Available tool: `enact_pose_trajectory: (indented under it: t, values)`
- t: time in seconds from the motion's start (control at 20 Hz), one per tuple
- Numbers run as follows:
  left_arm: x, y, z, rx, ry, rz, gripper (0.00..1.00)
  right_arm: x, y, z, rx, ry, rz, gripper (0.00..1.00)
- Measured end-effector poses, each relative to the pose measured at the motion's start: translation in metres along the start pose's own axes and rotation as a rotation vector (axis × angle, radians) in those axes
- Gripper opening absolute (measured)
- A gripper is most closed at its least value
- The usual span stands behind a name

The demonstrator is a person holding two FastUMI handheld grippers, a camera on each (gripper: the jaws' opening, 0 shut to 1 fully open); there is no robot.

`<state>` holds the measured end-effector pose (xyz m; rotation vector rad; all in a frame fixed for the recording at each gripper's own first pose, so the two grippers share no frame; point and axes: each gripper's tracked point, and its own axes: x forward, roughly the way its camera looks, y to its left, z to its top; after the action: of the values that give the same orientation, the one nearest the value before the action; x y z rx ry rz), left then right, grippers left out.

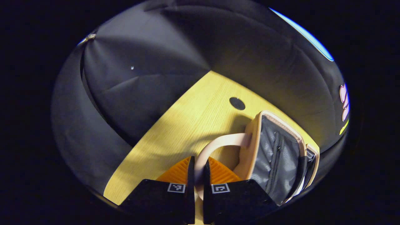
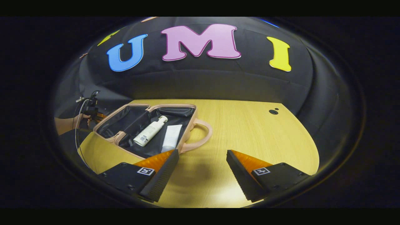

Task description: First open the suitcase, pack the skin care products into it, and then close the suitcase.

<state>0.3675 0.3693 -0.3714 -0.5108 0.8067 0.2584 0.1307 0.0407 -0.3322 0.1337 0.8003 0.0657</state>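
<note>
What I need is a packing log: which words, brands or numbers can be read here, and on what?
Pump bottle in the suitcase: label print too small to read.
Tube beside it: no legible text.
Right hand-held gripper: square coded markers, no words.
Left hand-held gripper, shut on the suitcase handle: same kind of markers, no words.

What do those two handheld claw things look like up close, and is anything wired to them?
Each gripper, left and right, has two flat wedge-shaped fingers on blocky black mounts, and each mount bears a small square black-and-white coded marker. Ribbed orange panels sit behind the fingers. In the right gripper view, thin cables loop by a hand at the table's far edge.
</note>
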Motion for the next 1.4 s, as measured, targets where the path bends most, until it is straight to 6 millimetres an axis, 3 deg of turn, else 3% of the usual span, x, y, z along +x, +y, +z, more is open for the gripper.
enact_pose_trajectory:
  t: [0.15, 0.3, 0.4, 0.6, 0.7, 0.8, 1.0, 1.1, 1.25, 1.4]
  values:
    - [-0.046, -0.021, 0.029, 0.031, -0.09, -0.028, 0.1, -0.002, -0.009, 0.006, -0.002, 0.004, 0.0, 0.98]
    - [-0.133, -0.059, 0.074, 0.083, -0.198, -0.107, 0.08, -0.01, -0.025, 0.02, 0.009, -0.029, -0.027, 0.98]
    - [-0.187, -0.09, 0.092, 0.129, -0.254, -0.155, 0.07, -0.018, -0.032, 0.026, 0.017, -0.036, -0.032, 0.98]
    - [-0.284, -0.187, 0.104, 0.167, -0.304, -0.259, 0.07, -0.024, -0.052, 0.041, 0.017, -0.045, -0.017, 0.98]
    - [-0.321, -0.238, 0.087, 0.177, -0.314, -0.32, 0.07, -0.027, -0.064, 0.054, 0.024, -0.078, -0.012, 0.98]
    - [-0.327, -0.281, 0.057, 0.225, -0.313, -0.341, 0.07, -0.03, -0.071, 0.063, 0.032, -0.092, 0.011, 0.97]
    - [-0.307, -0.378, -0.009, 0.288, -0.305, -0.384, 0.07, -0.028, -0.09, 0.069, 0.032, -0.1, 0.043, 0.98]
    - [-0.291, -0.412, -0.048, 0.304, -0.272, -0.391, 0.07, -0.028, -0.098, 0.067, 0.025, -0.096, 0.055, 0.98]
    - [-0.253, -0.445, -0.11, 0.357, -0.224, -0.392, 0.07, -0.026, -0.109, 0.068, -0.004, -0.105, 0.071, 0.98]
    - [-0.207, -0.461, -0.157, 0.412, -0.168, -0.377, 0.07, -0.021, -0.127, 0.059, -0.006, -0.089, 0.058, 0.98]
